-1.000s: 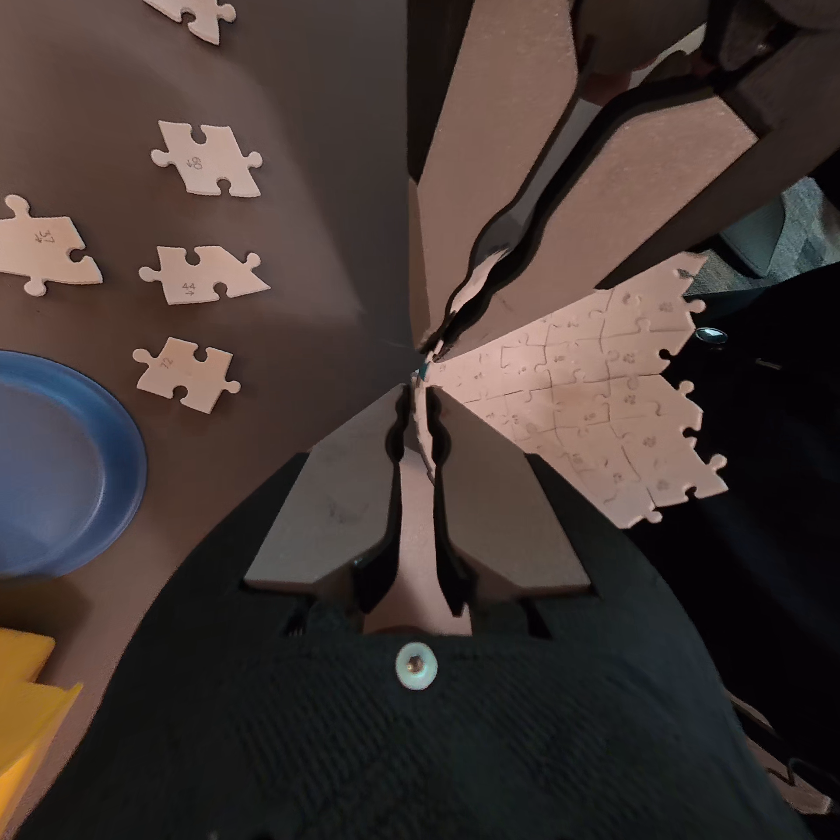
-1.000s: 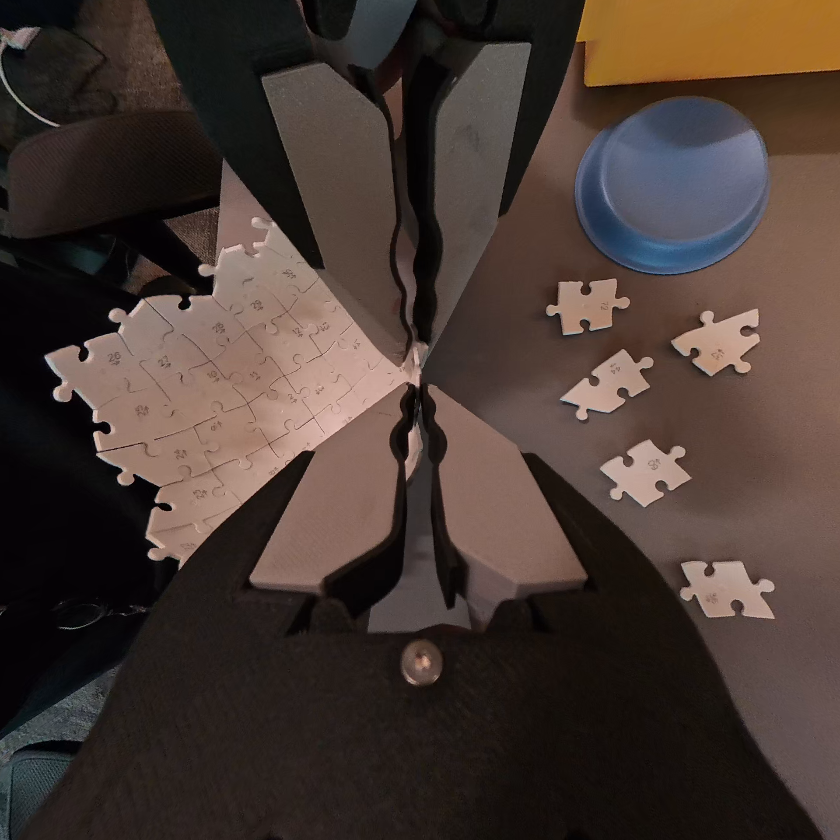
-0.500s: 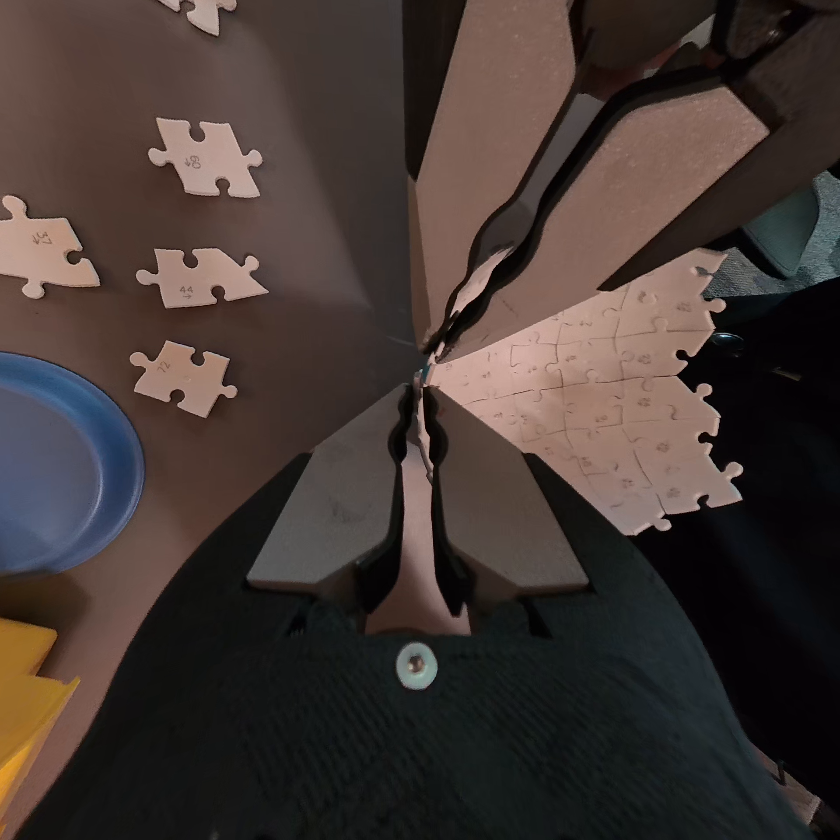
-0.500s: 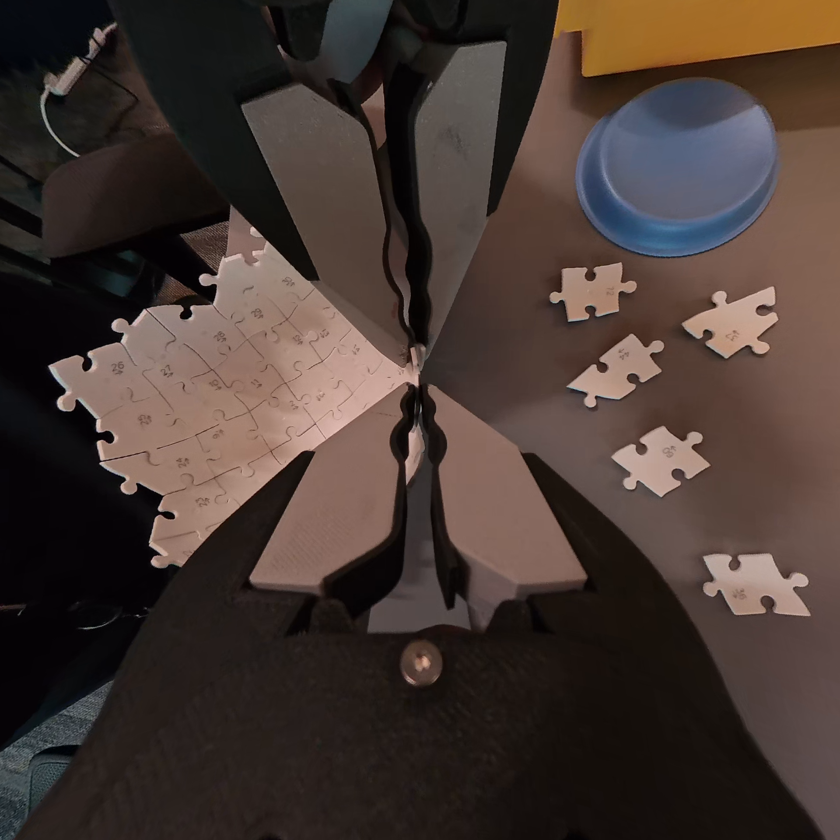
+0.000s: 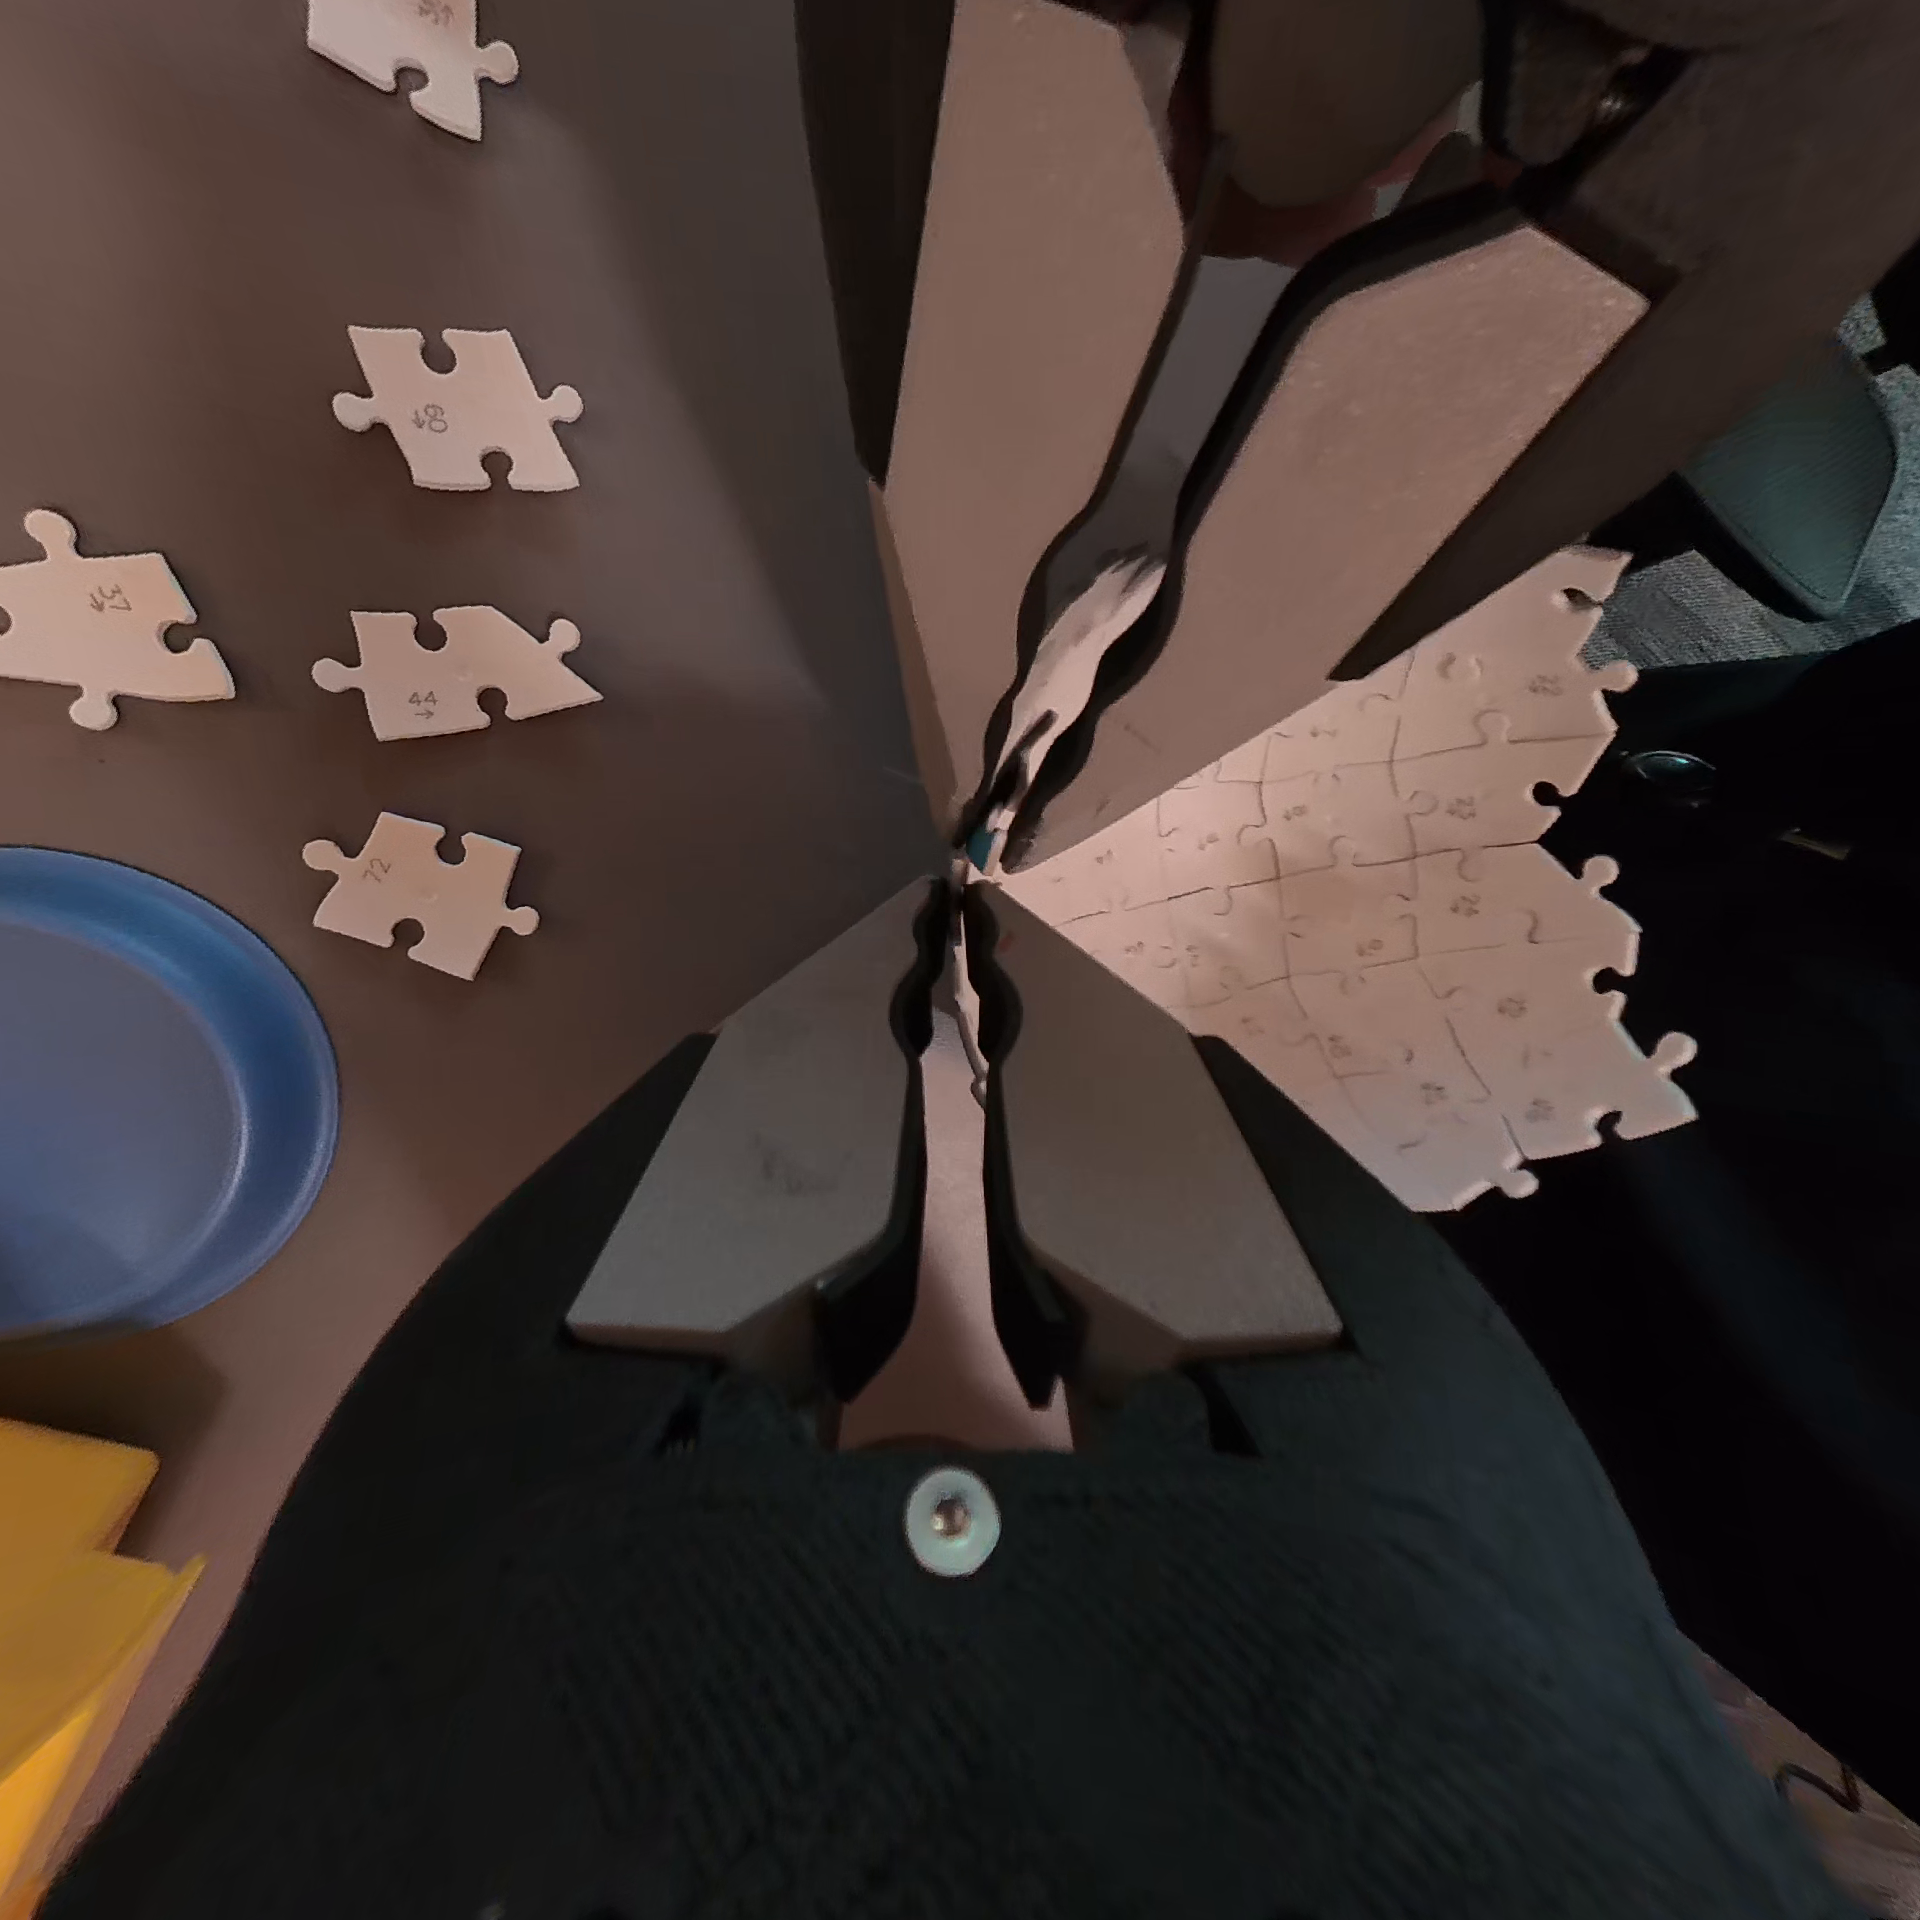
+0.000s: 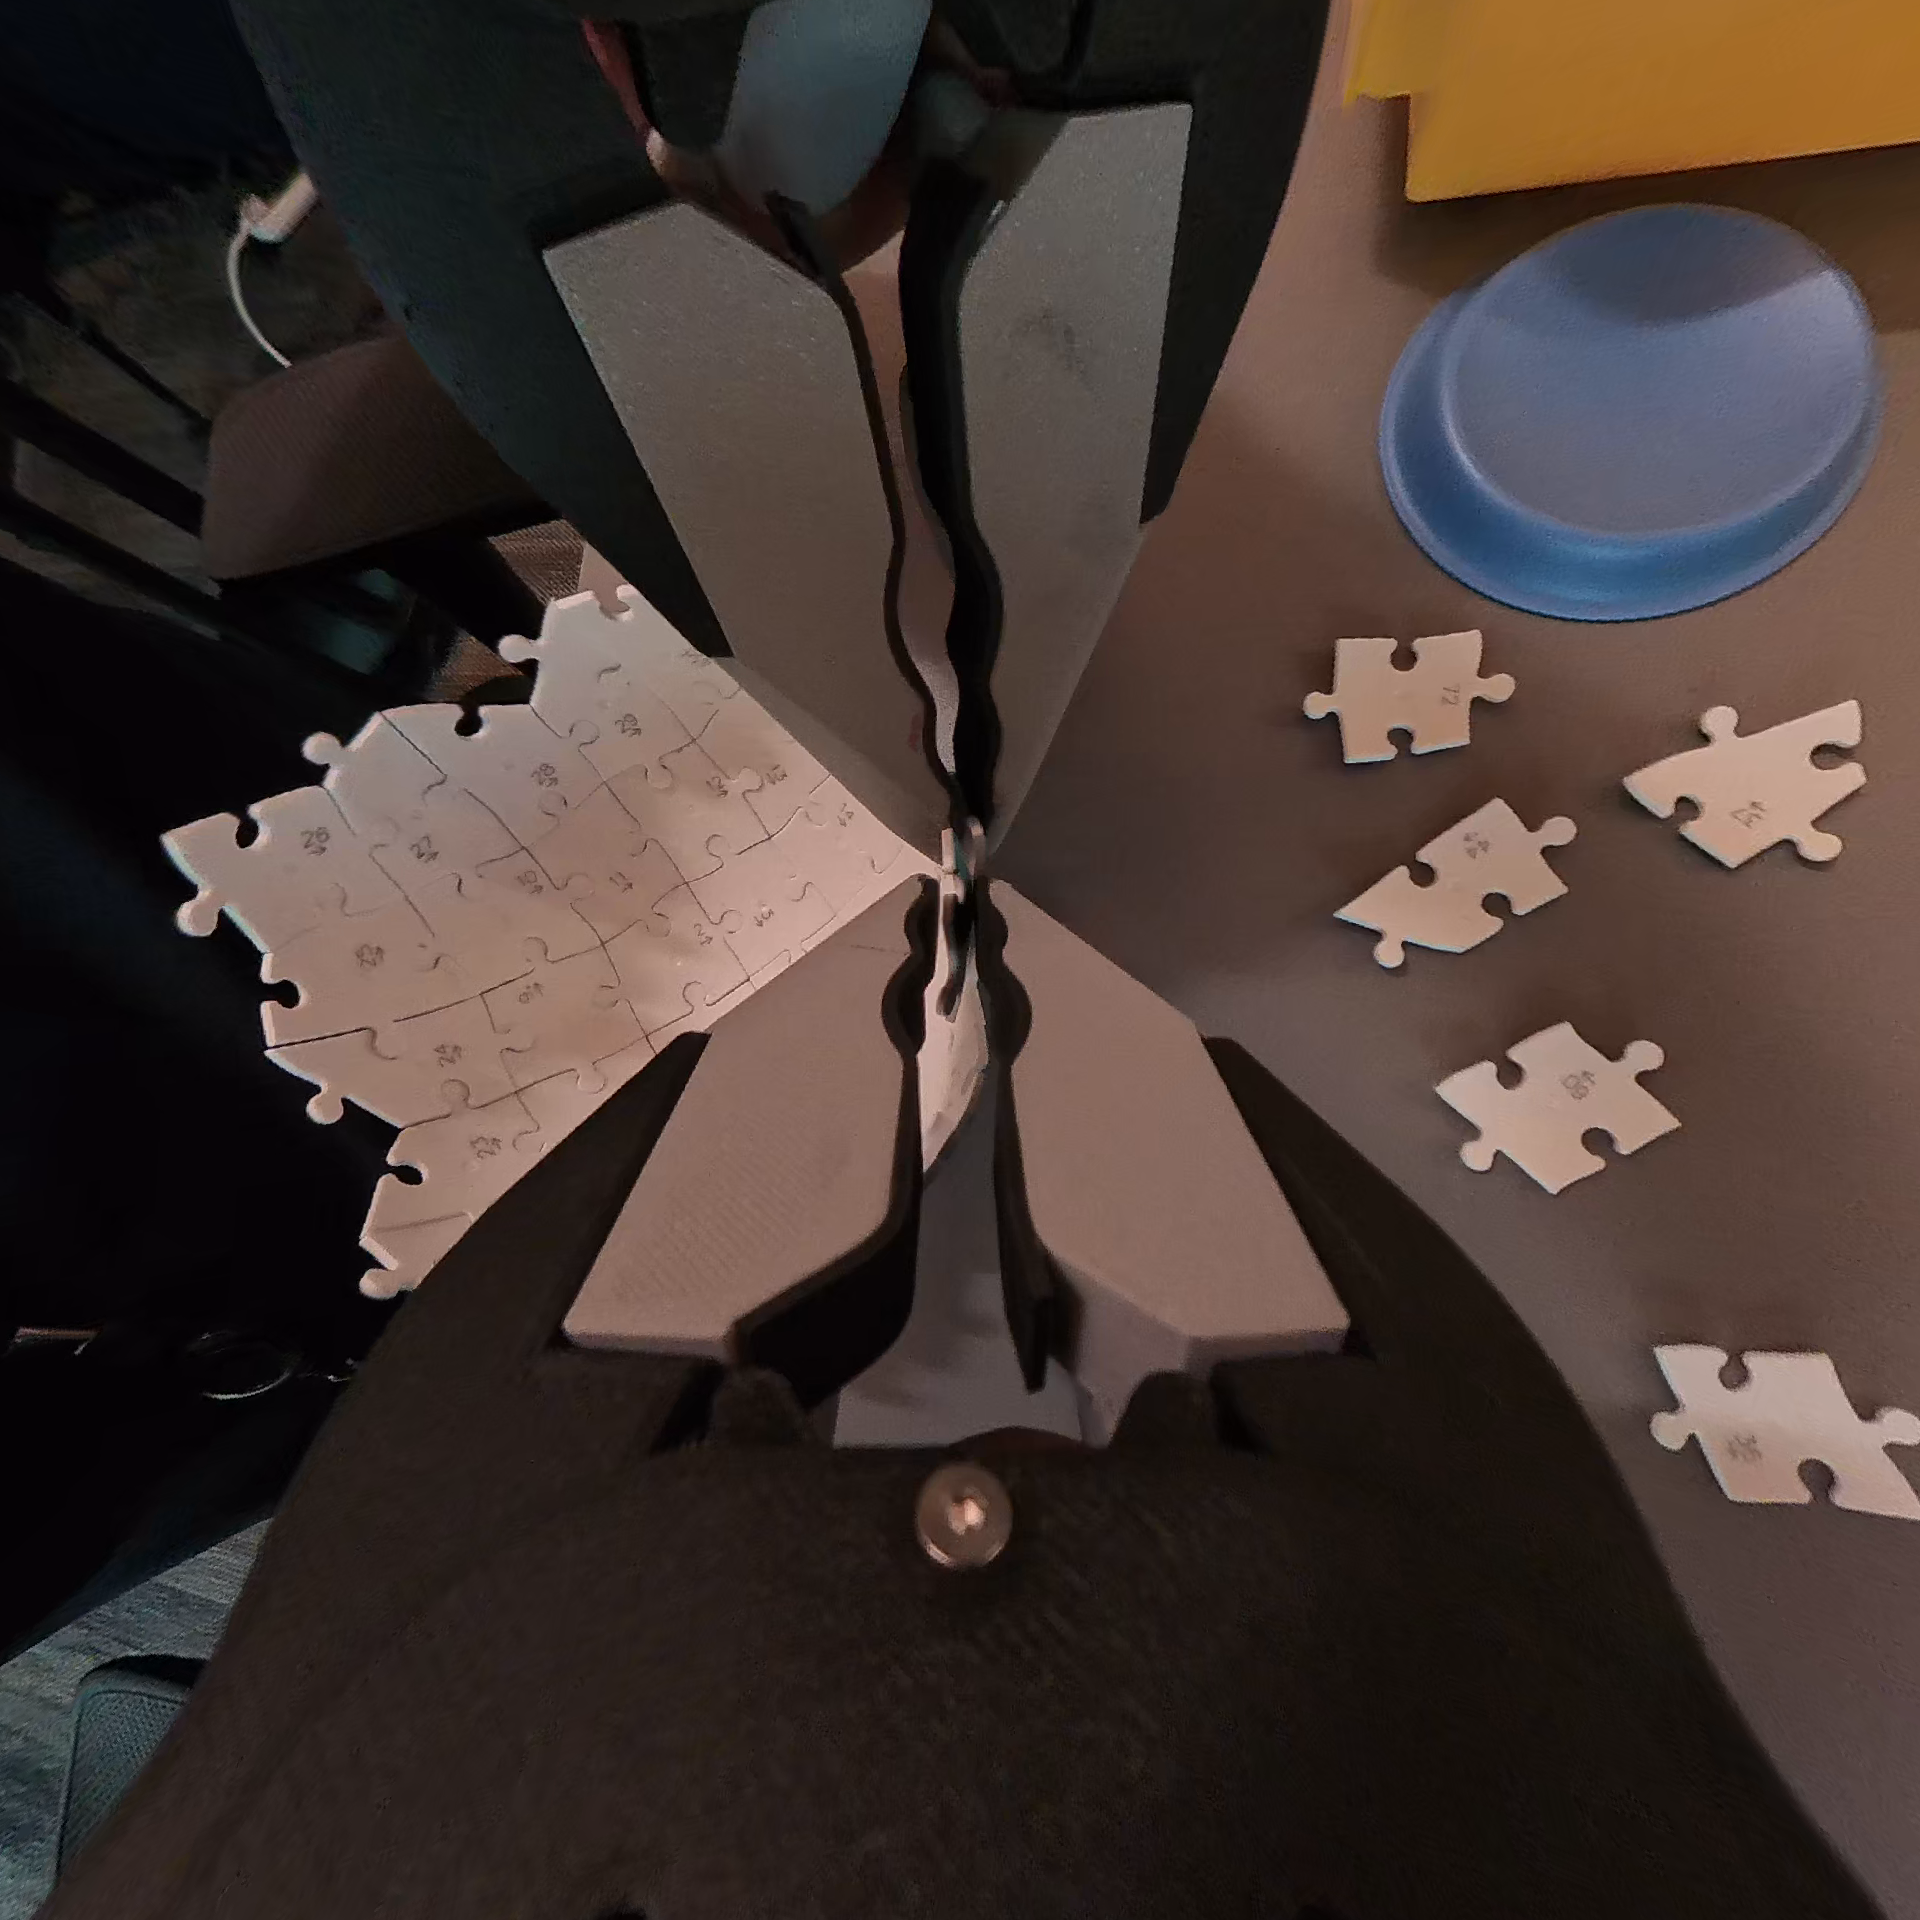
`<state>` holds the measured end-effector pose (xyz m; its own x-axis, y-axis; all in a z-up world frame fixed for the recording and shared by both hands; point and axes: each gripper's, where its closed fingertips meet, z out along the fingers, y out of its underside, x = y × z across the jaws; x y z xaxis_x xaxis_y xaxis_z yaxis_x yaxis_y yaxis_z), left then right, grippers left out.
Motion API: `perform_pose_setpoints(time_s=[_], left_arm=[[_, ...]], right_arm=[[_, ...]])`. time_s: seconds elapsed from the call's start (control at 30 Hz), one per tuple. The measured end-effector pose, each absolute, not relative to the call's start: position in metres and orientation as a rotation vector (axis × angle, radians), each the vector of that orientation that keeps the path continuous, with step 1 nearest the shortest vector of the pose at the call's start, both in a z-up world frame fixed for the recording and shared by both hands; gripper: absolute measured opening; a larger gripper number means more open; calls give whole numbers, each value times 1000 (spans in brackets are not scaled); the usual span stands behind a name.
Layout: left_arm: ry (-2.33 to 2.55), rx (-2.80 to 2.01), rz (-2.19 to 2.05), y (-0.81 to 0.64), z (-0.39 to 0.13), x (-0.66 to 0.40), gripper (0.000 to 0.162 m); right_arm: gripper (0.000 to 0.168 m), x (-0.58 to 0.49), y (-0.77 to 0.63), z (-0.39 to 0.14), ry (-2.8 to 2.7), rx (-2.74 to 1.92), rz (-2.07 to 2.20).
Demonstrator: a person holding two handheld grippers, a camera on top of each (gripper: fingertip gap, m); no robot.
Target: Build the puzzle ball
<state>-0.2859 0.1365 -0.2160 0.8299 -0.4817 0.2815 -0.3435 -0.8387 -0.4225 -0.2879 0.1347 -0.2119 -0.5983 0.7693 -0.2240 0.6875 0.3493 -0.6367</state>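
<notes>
Two grippers meet tip to tip over the half-built puzzle ball

The left gripper [image 5: 961,904] and right gripper [image 6: 961,904] are each clamped on the joined sheet [image 6: 540,914], probably pressing an edge piece home. Farther right, loose pieces [image 6: 1455,878] and a blue dish [image 6: 1621,416] lie on the brown table [image 6: 1299,1091], with a yellow box [image 6: 1662,94] beyond.

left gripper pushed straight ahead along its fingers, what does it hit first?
Most likely the right gripper: its fingertips face the left gripper nearly tip to tip, both shut on the assembled puzzle sheet. Exact gap unclear.
</notes>
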Motion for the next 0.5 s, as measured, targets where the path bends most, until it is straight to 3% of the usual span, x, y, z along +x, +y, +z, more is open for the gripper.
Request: perform_pose_setpoints(time_s=[0.5], left_arm=[[591, -2687, -554, 138, -220, -286, 3]], right_arm=[[0, -290, 139, -215, -2447, -1384, 1182]])
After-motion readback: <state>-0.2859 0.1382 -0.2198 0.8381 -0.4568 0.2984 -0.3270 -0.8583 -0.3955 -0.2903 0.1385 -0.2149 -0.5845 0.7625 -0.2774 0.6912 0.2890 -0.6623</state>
